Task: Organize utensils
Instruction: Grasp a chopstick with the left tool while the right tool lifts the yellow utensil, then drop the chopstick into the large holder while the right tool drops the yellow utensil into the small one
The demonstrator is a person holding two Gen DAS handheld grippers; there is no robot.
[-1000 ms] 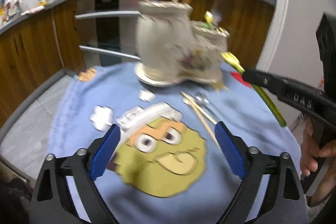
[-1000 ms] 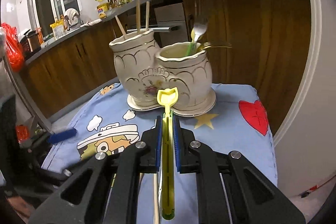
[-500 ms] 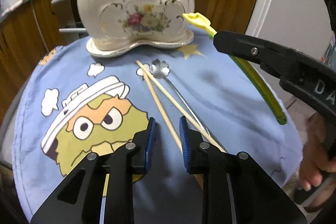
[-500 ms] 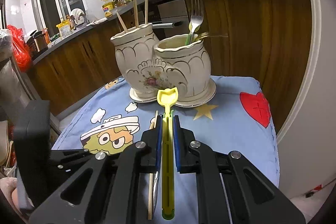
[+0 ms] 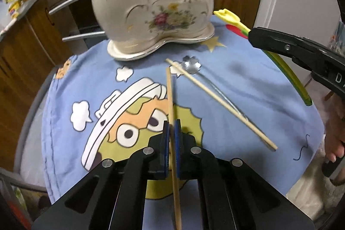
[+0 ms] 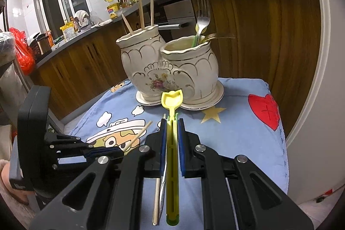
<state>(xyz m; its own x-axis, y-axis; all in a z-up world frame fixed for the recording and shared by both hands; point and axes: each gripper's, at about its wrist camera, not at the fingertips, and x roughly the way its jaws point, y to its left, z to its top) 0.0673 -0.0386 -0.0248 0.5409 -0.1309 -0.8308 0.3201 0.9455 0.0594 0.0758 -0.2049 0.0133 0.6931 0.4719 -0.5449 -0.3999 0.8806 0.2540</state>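
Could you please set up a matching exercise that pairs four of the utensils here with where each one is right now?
Things:
1. yellow spoon
2. fork
3. flower-ended spoon
4. chopstick over the cartoon face

Places:
A. lying on the blue cloth
B. in the left gripper
C. in the right gripper
D. standing in the holder

Pairs: 1-C, 2-D, 3-A, 4-B
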